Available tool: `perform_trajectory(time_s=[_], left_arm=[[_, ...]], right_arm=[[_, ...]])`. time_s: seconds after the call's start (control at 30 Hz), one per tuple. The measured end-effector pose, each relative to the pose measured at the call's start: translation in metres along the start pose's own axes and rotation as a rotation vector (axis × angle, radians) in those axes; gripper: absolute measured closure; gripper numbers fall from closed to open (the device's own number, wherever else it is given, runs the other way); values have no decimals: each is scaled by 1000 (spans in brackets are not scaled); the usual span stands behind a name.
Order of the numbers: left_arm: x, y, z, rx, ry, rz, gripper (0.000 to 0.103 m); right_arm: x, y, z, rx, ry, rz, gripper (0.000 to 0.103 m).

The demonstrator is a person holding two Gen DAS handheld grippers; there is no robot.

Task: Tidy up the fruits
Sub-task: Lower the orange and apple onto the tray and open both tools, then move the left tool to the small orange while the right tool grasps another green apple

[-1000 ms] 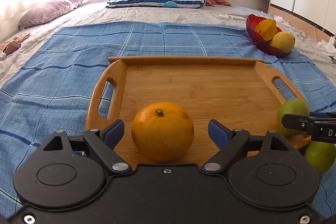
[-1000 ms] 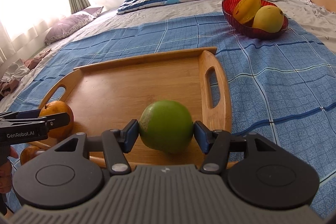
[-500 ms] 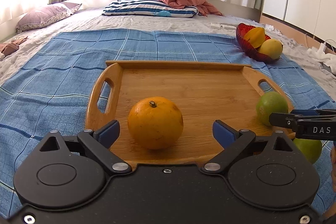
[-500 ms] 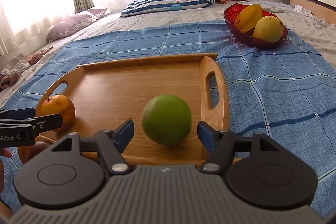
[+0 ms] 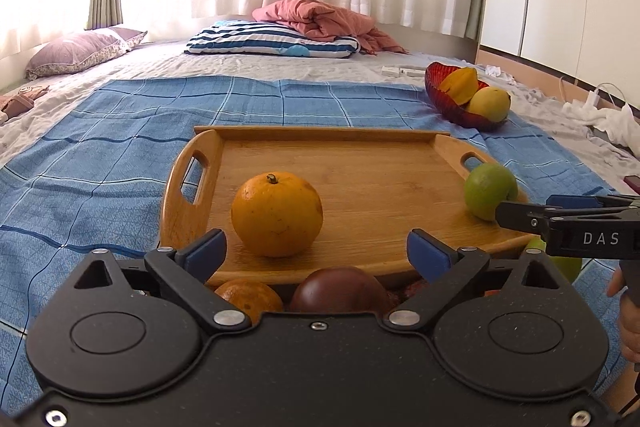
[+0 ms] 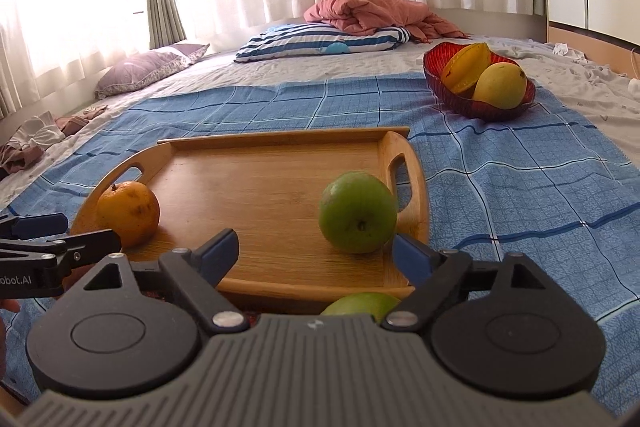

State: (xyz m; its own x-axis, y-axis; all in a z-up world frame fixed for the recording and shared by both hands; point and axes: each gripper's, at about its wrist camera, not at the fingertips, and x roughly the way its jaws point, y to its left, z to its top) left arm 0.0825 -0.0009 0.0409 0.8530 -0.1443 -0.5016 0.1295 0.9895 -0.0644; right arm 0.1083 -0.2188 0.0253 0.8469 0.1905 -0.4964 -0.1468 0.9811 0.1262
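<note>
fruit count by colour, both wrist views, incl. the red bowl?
Orange: 3 - orange on the wooden tray, a second orange on the bed just short of the tray, starfruit in the red bowl.
Green: 2 - green apple on the tray, another green fruit short of it.
Yellow: 1 - mango in the bowl.
Dark purple: 1 - dark round fruit.
Total: 7

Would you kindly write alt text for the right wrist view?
A green apple and an orange sit on a wooden tray on a blue blanket, just beyond the open right gripper. A red bowl of yellow fruit stands farther back.
</note>
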Motion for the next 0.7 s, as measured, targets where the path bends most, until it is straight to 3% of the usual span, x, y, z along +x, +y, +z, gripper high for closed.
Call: perform_trajectory(time_s=[0.2,0.27,0.47,0.7], left_arm=[[-15,-2,-11,15,-31,-5,5],[-19,-3,-14,21,-41,-1,0],[-29,-3,-27,29,-62,11,0],[-31,2,-39,15,-57,47,0]], right_arm=[[-20,6,-11,-23,-74,-12,3],[-27,8,-17,-38,-108,-16,0],[-45,9,-35,-77,-173,-42,0],[-52,-5,-54,-24,-190,-87,0]])
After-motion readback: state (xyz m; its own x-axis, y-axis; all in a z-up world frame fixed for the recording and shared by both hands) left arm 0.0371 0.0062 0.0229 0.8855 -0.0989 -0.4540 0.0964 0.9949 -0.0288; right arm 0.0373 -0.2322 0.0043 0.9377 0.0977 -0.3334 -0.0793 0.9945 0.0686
